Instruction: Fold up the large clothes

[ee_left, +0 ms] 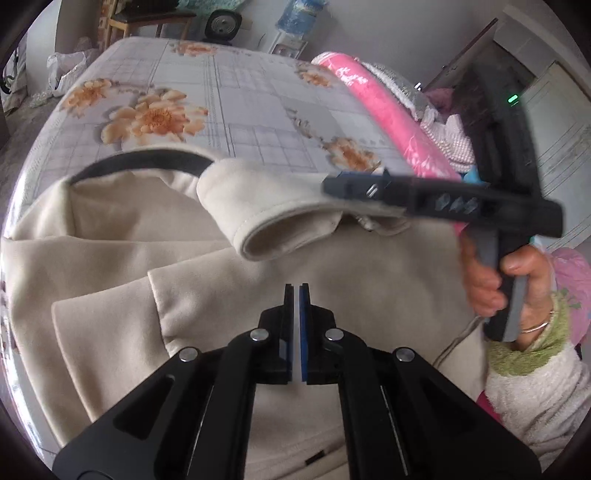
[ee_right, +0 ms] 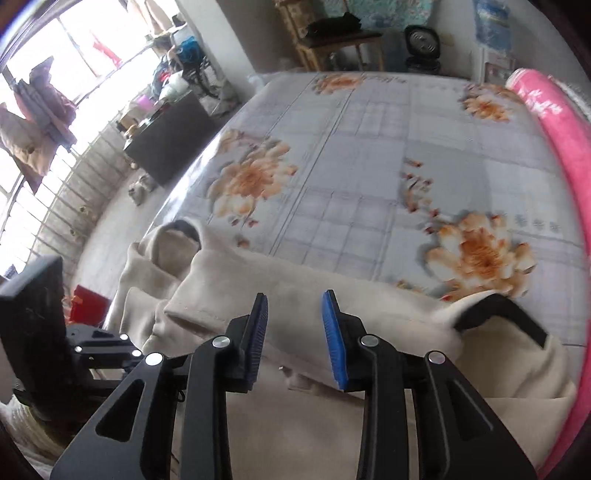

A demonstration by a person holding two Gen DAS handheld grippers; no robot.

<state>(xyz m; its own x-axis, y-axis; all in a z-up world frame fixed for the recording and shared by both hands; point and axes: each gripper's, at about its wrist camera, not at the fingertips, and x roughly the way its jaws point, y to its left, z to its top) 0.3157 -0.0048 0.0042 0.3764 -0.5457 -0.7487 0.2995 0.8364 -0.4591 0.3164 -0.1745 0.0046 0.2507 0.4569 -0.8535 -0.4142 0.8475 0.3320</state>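
Left wrist view: cream coat [ee_left: 122, 314] spread flat beneath and ahead of the fingers, filling the near half of the frame. Lapel fold just left of the fingertips. Dark-lined collar [ee_left: 140, 162] arched up at the far left edge of the cloth. Sleeve [ee_left: 266, 221] raised off the coat body straight ahead of the fingertips, open cuff facing the camera, far end running right under the other tool.

Left gripper [ee_left: 298, 291] clenched, pads pressed together with nothing between them, hovering over the coat front.

Right wrist view: right gripper [ee_right: 295, 325] released, blue pads well apart, nothing in the gap. Coat below and just past the fingertips; collar off to the right of the fingers, a rumpled fold with a dark opening ahead-left. Left tool's black body at the left edge of the frame.

Back in the left wrist view: right tool crossing in from the right, tip over the sleeve's far end. Contact with the cloth impossible to tell, blurred. Right hand [ee_left: 517, 284] wrapped on its handle, to the right of the fingers.

Floral sheet [ee_left: 258, 103] on the bed beyond the coat. Pink roll [ee_left: 384, 110] along the bed's right edge, ahead-right. Fan [ee_left: 221, 22] on the floor past the far end.
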